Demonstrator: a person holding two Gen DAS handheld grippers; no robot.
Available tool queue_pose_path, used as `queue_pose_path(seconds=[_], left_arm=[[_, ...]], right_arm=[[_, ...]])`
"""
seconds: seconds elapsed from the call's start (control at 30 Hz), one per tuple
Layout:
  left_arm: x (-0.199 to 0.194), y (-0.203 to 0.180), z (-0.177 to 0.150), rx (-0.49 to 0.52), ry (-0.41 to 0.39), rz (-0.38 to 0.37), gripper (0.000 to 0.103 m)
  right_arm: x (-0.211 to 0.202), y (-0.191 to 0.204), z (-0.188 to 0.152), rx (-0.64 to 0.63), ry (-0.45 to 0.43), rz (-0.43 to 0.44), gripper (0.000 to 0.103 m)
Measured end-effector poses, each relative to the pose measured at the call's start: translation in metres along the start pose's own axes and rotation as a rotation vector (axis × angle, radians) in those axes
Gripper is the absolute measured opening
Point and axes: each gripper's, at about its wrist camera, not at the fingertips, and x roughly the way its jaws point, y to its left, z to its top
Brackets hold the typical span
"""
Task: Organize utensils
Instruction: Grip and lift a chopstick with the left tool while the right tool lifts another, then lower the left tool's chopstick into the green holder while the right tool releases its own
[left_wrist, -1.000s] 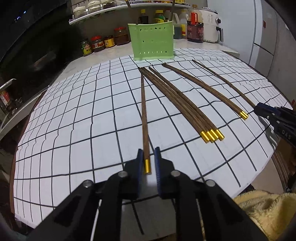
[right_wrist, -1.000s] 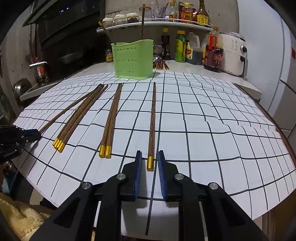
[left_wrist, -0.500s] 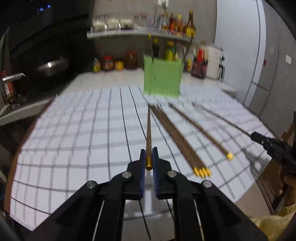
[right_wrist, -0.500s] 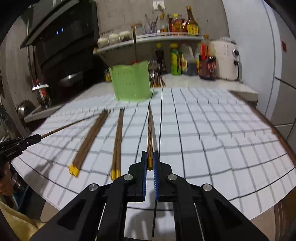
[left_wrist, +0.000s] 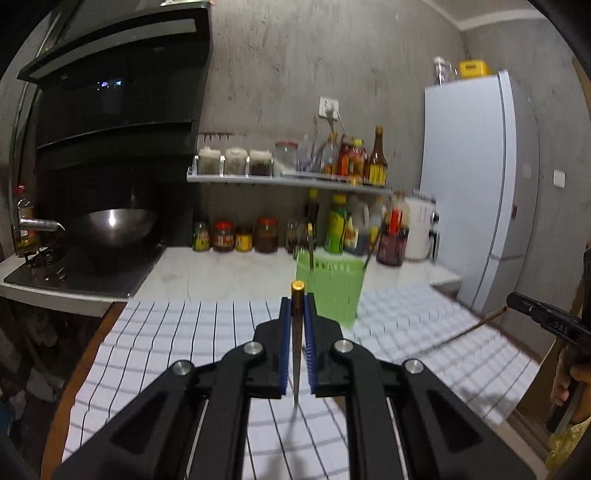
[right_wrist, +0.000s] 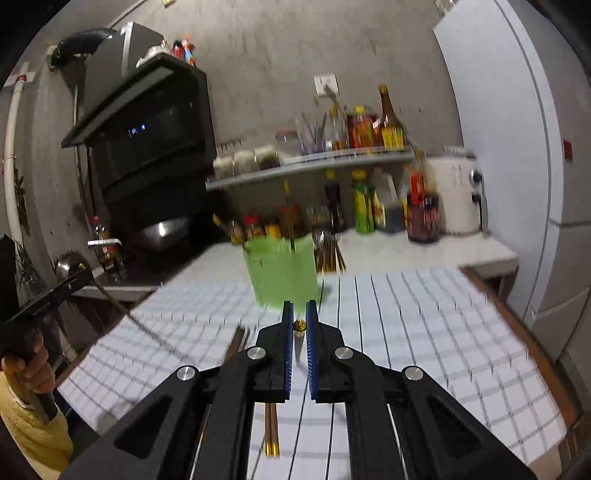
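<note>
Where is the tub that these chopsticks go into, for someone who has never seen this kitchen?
Find the checked tablecloth below the shelf of sauce bottles. At its far edge stands the green plastic holder. It is the only bright green thing there, and chopsticks already stick up out of it.

Both wrist views look along their fingers, sharing the green holder (left_wrist: 330, 291) (right_wrist: 282, 271)

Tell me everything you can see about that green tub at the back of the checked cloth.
The green tub is a translucent plastic holder, blurred here. It stands upright at the far edge of the checked cloth, before the jars. Its top is open, and two chopsticks already stand in it, gold caps up, one leaning. Neither gripper touches it.
</note>
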Motion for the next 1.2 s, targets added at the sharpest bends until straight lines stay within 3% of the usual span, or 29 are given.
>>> queue_pose_path(seconds=[0.23, 0.6, 0.8, 1.0, 1.2], left_arm=[[0.02, 0.01, 0.012, -0.024, 0.01, 0.005, 0.007], [0.035, 0.009, 0.017, 0.034, 0.062, 0.001, 0.007], [0.051, 0.001, 0.004, 0.075, 0.162, 0.016, 0.007], [0.063, 0.001, -0.01, 0.072, 0.225, 0.012, 0.007], [0.056, -0.004, -0.014, 0.084, 0.198, 0.022, 0.006]], right_arm=[[0.018, 0.008, 0.043, -0.053, -0.032, -0.006, 0.007], [0.058, 0.012, 0.061, -0.095, 0.01, -0.025, 0.008], [0.07, 0.015, 0.048, -0.112, 0.039, -0.022, 0.008], [0.092, 0.016, 0.021, -0.108, 0.144, -0.006, 0.007], [0.087, 0.018, 0.011, -0.115, 0.146, -0.018, 0.007]])
